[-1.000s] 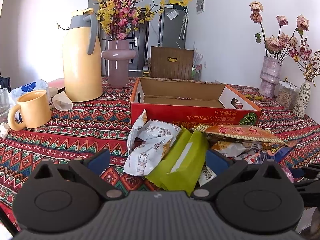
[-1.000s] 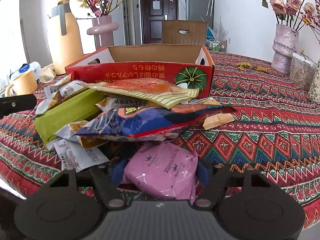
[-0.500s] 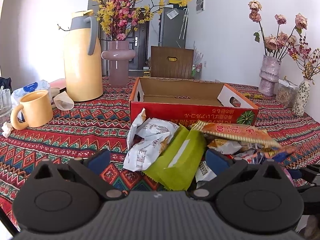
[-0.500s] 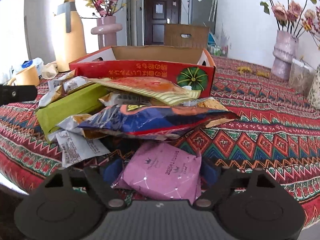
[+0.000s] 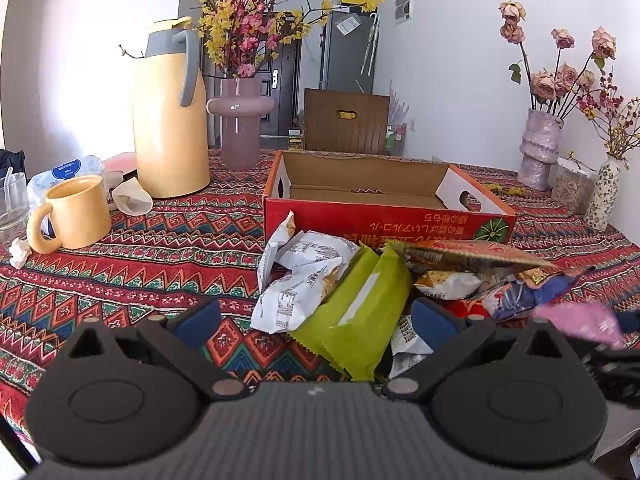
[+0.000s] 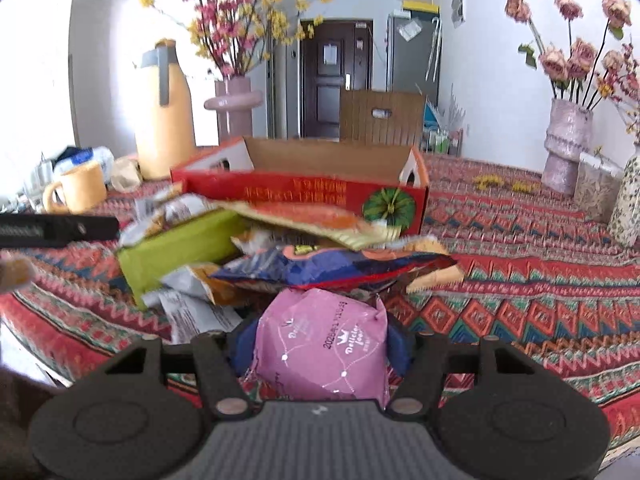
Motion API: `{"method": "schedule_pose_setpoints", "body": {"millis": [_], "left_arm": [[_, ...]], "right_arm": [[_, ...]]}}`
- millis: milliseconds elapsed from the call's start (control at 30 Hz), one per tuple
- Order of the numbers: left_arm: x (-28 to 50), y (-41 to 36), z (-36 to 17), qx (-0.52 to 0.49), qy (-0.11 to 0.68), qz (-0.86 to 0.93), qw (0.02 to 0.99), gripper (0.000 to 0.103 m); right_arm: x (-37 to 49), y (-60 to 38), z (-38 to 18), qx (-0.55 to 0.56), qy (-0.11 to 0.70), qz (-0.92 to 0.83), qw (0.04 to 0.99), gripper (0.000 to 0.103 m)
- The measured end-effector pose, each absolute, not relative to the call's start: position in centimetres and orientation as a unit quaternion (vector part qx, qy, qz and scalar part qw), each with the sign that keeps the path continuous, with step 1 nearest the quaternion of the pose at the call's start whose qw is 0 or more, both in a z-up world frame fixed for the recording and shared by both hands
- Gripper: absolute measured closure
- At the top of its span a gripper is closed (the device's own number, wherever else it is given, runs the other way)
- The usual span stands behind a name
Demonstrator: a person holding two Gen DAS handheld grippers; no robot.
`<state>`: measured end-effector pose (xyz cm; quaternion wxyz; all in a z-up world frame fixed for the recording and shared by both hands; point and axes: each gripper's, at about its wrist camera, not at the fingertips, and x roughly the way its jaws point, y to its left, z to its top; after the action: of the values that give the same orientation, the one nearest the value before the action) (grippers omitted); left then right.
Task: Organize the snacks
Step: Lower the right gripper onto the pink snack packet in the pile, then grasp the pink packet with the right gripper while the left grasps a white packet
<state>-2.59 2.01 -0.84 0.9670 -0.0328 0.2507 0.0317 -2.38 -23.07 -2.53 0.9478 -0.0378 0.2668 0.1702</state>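
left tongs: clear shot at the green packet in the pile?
Probably yes. The left tongs stand open with the green packet already lying between the pads on top of the pile, nothing covering its near end. The white packet leans against it and may shift.

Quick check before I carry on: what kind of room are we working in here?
Most likely a home dining area. A patterned tablecloth covers a table with a mug, a thermos jug and flower vases on it, and a front door and fridge stand behind.
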Motion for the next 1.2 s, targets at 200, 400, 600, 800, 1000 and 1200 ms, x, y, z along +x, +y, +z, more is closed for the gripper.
{"method": "schedule_pose_setpoints", "body": {"millis": [200, 400, 600, 800, 1000, 1200], "left_arm": [[-1.6, 2.4, -0.7, -0.034, 0.258, 0.034, 0.965, 0.000], [-0.3, 2.5, -0.4, -0.019, 0.259, 0.031, 0.965, 0.000], [2.6, 3.2, -0.8, -0.020, 0.279, 0.029, 0.960, 0.000], [5.5, 5.0, -2.4, -0.060, 0.317, 0.009, 0.946, 0.020], [6.8, 7.0, -3.9, -0.124, 0.345, -0.029, 0.930, 0.037], [5.9, 7.5, -4.0, -0.140, 0.337, -0.067, 0.929, 0.073]], "right_arm": [[-3.2, -24.3, 0.1, -0.021, 0.229, 0.168, 0.959, 0.040], [-1.9, -24.6, 0.3, -0.011, 0.228, 0.162, 0.960, 0.040], [-0.4, -24.7, 0.1, 0.005, 0.230, 0.157, 0.961, 0.040], [1.2, -25.3, 0.2, 0.018, 0.227, 0.145, 0.963, 0.040], [2.5, -25.4, -0.3, 0.023, 0.238, 0.141, 0.961, 0.040], [3.1, -25.0, -0.6, 0.022, 0.245, 0.142, 0.959, 0.040]]}}
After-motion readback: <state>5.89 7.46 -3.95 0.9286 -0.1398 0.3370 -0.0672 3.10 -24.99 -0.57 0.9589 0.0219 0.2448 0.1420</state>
